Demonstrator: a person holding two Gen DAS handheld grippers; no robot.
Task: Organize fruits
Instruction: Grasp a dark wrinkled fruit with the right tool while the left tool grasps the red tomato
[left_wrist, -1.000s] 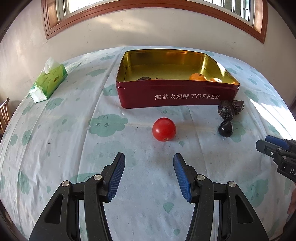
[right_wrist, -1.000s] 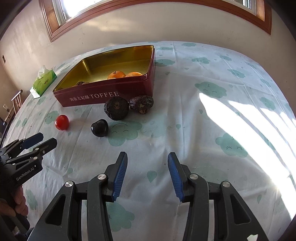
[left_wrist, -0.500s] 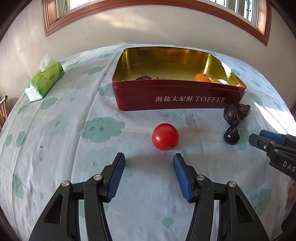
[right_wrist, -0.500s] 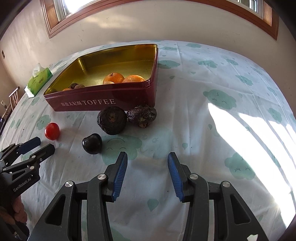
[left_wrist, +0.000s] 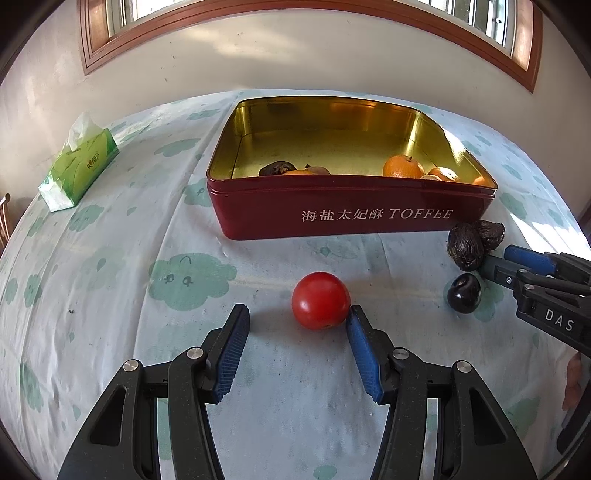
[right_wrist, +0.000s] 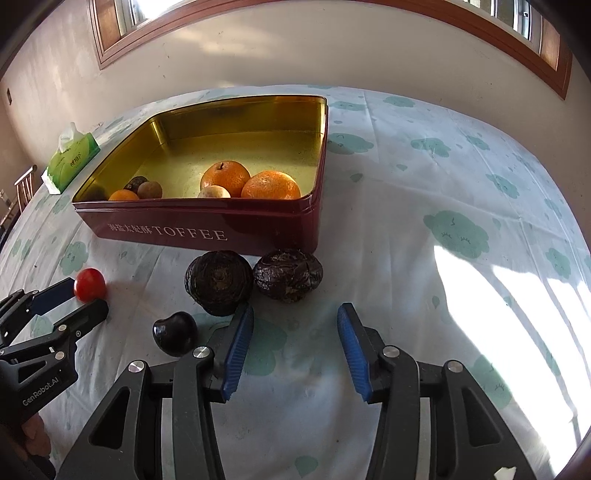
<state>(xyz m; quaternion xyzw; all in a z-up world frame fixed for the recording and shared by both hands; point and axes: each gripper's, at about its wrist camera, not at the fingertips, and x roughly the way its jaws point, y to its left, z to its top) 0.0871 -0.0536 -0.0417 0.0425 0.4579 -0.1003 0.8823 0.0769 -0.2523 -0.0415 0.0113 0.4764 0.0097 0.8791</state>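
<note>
Left tool (left_wrist: 297, 319) spread wide, nothing gripped; red tomato (left_wrist: 320, 300) sits at its tips, toward the 1 o'clock side, against or just touching the right finger, a gap to the left finger. Right tool (right_wrist: 295, 317) also spread wide, holding nothing, over bare cloth.

Desk (right_wrist: 424, 177) under cloud-print cloth; broad open room from 1 to 4 o'clock of the right tool, sun patch there.

Two wrinkled dark fruits (right_wrist: 218, 281) (right_wrist: 287, 274) at 11–12 o'clock of the right tool, side by side, just off the tin's front wall. Glossy dark plum (right_wrist: 175, 333) at 9 o'clock, near its left finger.

Red TOFFEE tin (left_wrist: 351, 214), open, gold inside: two oranges (right_wrist: 225, 176) (right_wrist: 271, 185) and a pale small fruit at the near right; a small orange and brownish fruits at the near left. Far half bare.

Tissue pack (left_wrist: 77, 166) at 10 o'clock, well apart.
</note>
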